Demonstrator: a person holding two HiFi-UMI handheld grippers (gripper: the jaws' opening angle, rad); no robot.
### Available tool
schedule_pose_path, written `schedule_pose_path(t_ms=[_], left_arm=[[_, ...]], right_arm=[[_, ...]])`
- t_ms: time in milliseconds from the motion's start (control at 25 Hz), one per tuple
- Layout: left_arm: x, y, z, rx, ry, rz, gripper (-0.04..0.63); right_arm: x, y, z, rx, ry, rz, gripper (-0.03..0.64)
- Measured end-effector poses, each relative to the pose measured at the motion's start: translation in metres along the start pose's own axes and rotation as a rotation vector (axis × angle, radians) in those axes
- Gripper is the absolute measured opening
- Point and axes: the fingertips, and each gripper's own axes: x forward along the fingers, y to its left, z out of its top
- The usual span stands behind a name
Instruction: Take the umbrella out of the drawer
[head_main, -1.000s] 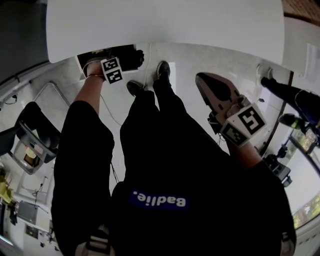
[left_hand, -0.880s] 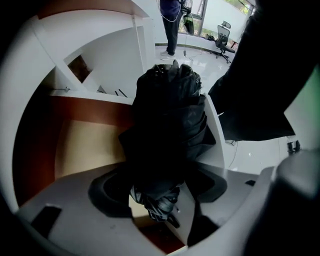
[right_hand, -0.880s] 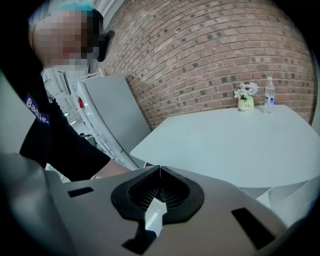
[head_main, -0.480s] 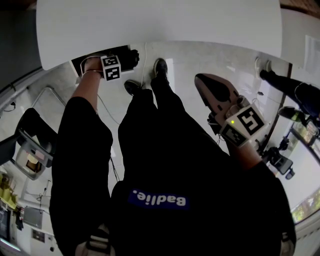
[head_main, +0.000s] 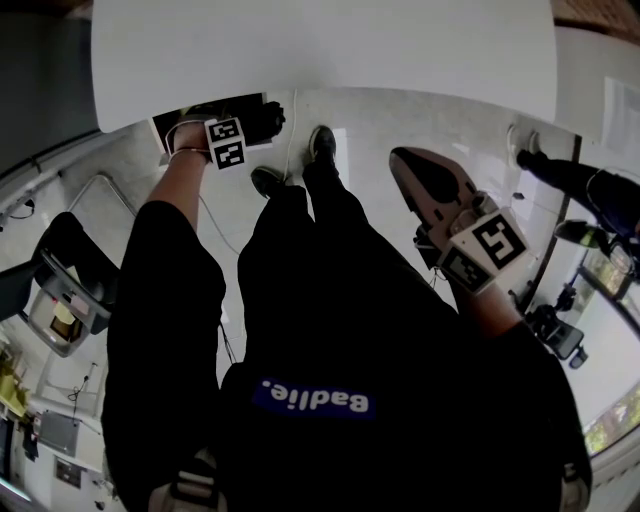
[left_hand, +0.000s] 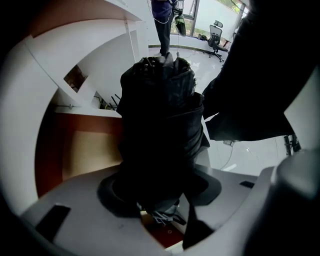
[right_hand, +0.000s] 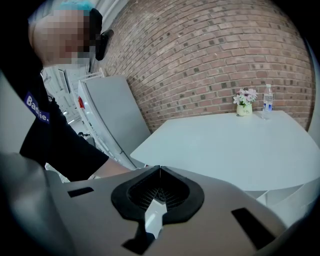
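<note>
- Nearest, on the right, the right gripper (right_hand: 159, 170) hangs in the air beside the person's hip. Its jaws are clenched together on nothing, and it takes no part in the work.
- Farther off, on the left, the left gripper (head_main: 228, 140) points straight down into the open drawer (left_hand: 85, 150), which sits under the near edge of the white table (head_main: 320, 50).
- What has just changed: the left jaws have just been closing. The folded black umbrella (left_hand: 160, 130) stands between them (its gathered cloth fills the gap). The pads now look pressed against it from both sides, so the claw appears to be grasping the umbrella.
- The umbrella itself is still down in the drawer, with its lower end by the reddish-brown wood inside.
- What that likely means for the task: the hold seems made, and the lift out of the drawer is not yet done.
- Compared with a second ago, little differs in the head view. Both grippers sit in much the same places, and the umbrella has not come up — only the left jaws' narrowing is new.
</note>
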Motion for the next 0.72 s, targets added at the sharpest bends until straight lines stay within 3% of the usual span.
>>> schedule_pose_path(t_ms=[320,720], left_arm=[[-0.061,-0.009,0.003,-0.04,-0.048,0.062,0.222],[-0.145,-0.034,0.008,-0.108,-0.101,0.083,0.221]], right_arm=[[-0.002,0.037,0.034,-0.026,-0.086,0.093,0.029],[-0.015,0.066,0.08,-0.124,-0.159,0.13,0.029]])
